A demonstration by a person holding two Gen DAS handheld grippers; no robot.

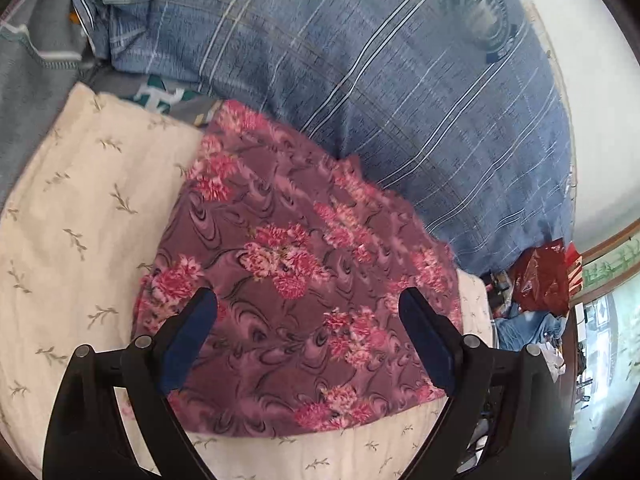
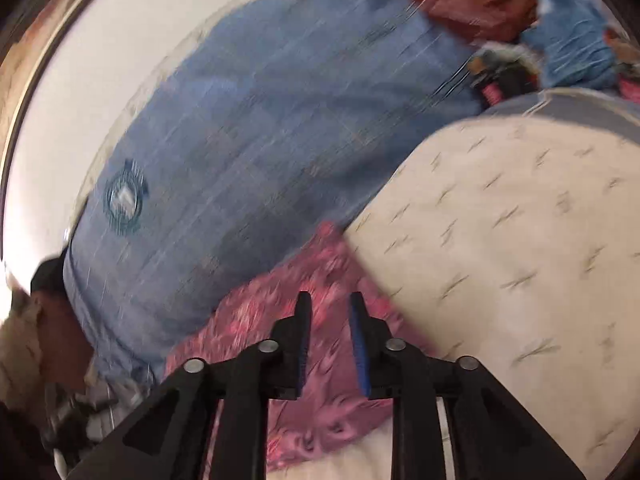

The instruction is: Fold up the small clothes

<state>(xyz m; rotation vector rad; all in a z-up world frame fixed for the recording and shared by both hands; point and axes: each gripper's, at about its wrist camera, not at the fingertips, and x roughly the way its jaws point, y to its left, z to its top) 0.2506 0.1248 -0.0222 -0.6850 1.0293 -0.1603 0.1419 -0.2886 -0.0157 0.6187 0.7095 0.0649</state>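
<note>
Bedding fills both views: a big blue striped pillow spans the upper half of the left wrist frame, and a cream sheet with small sprigs runs down the left and along the bottom. On that sheet, in the centre and lower middle of the frame, lies the mauve floral garment, our small piece to fold; its far edge touches the pillow and its near hem curves along the lower middle. We judge it to be lying fairly flat, though the right wrist view is too blurred to show whether a fold has been made. A red bag and some crumpled denim sit at the right edge, well apart from the work. The left gripper hangs over the near part of the garment with its jaws wide and nothing between the pads. The right gripper, low in the middle of its frame, has its jaws narrow; a slim gap shows between the blue pads, with the garment seen behind and below it, and we see no cloth pinched there. To do this step well, we should probably take the near hem at two spread corners, one per gripper, pinch only one layer, lift just enough to clear the sheet, and carry both corners evenly toward the pillow side so the crease falls straight. Snagging the sheet beneath looks like the main risk.
</note>
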